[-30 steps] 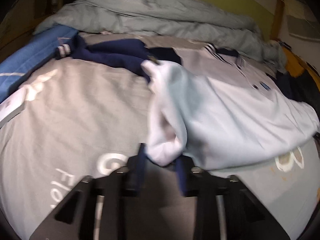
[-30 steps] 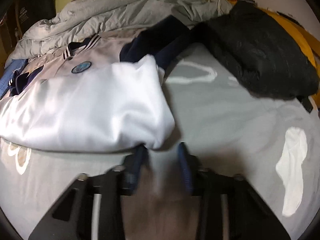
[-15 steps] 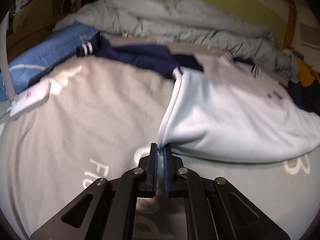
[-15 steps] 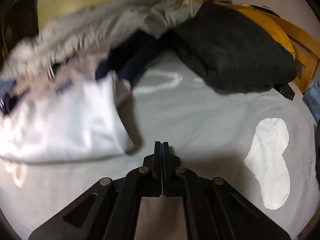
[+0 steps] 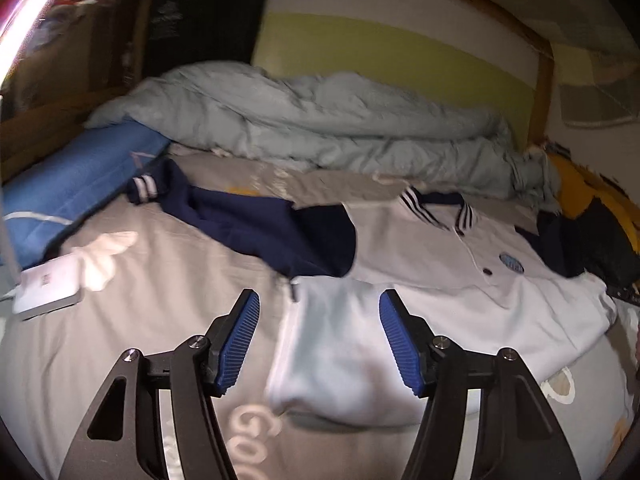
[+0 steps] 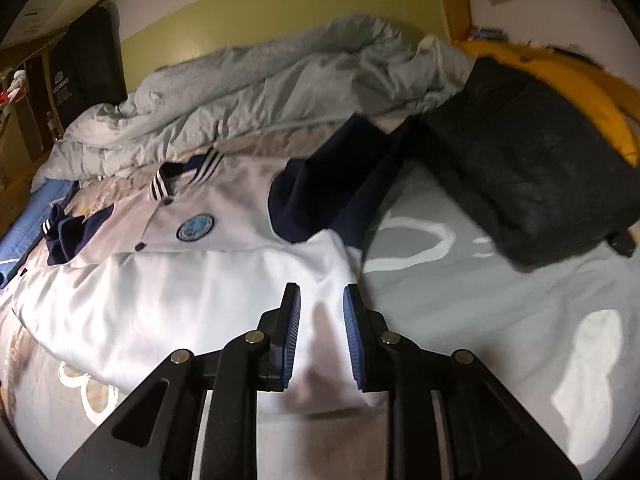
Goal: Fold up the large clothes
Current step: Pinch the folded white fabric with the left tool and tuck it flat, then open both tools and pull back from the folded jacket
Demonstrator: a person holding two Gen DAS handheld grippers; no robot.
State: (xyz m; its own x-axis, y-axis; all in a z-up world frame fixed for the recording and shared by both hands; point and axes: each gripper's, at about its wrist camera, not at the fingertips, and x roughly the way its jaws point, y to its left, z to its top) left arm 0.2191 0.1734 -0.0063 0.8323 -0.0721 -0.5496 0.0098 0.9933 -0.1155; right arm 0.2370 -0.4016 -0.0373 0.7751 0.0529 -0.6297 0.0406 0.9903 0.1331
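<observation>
I had the white jacket (image 6: 168, 304) lying on the bed (image 6: 500, 320) straight ahead of both tongs, its lower half turned up over itself so that a doubled edge faced me. That first fold looked done. The striped collar (image 6: 184, 178) and the round blue badge (image 6: 195, 227) beyond the fold were uncovered, so the body had been halved only from the bottom.

My left tongs (image 5: 318, 340) had just been opening and stood wide apart, the blue pads clear of the cloth, with the left corner of the folded edge below and between them but not gripped. My right tongs (image 6: 320, 336) had just been opening too, though only to a narrow gap; the right corner of the fold lay under that gap, and I could not see the pads pressing on it, so I judged both sides released.

What was left, as I read it: the navy sleeve (image 5: 248, 220) stretched out past the left tongs, and the other navy sleeve (image 6: 340, 184) beyond the right tongs, both unfolded. They needed bringing in across the body, then a further fold to make a compact bundle. The grey quilt (image 5: 320, 128) and the dark bag (image 6: 532, 184) farther off played no part.
</observation>
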